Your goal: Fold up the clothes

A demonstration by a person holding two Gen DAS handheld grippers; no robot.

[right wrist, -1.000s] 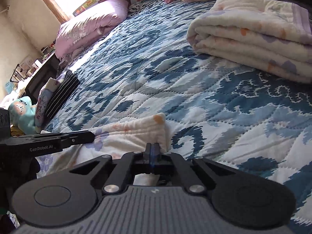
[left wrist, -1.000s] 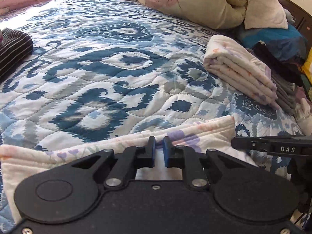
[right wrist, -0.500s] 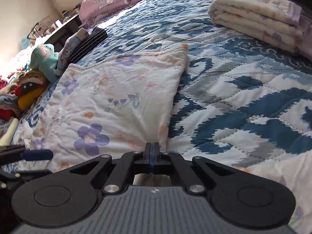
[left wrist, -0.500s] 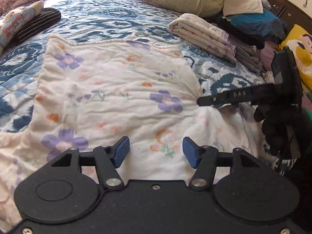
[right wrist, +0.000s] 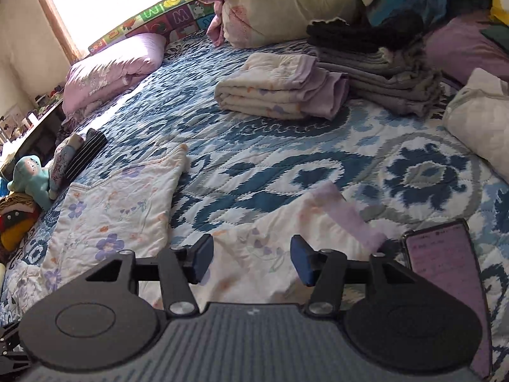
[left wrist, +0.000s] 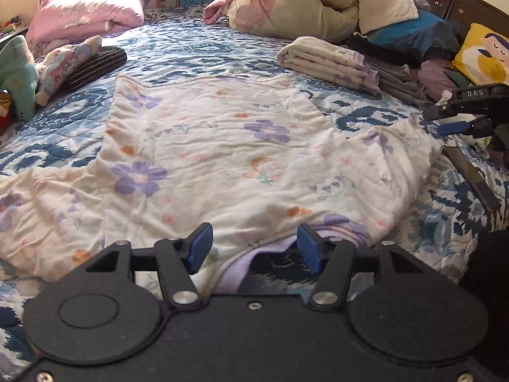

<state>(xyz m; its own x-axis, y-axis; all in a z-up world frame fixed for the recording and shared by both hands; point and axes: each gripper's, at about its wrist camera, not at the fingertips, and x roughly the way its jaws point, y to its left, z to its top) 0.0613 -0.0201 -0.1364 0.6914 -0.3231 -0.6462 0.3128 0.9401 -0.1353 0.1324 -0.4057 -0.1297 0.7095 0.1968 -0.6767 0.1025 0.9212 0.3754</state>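
Note:
A cream floral top (left wrist: 222, 156) with purple flowers lies spread flat on the blue patterned bed quilt (left wrist: 191, 47), its lilac neckline toward me. My left gripper (left wrist: 251, 248) is open and empty just above the neckline. My right gripper (right wrist: 251, 259) is open and empty over the top's right sleeve (right wrist: 286, 232), whose lilac cuff (right wrist: 346, 216) points right. The right gripper also shows in the left wrist view (left wrist: 461, 121) beyond the sleeve.
Folded floral clothes (right wrist: 280, 89) and grey folded clothes (right wrist: 381, 73) are stacked at the back right. A phone (right wrist: 445, 270) lies on the quilt beside my right gripper. Pillows (left wrist: 86, 16), bedding (left wrist: 302, 3) and soft toys (right wrist: 28, 175) line the bed's edges.
The top was pulled back and laid out flat on the quilt. The left gripper opened first, then the right gripper opened and let go of the cloth. Both drew back toward the near edge.

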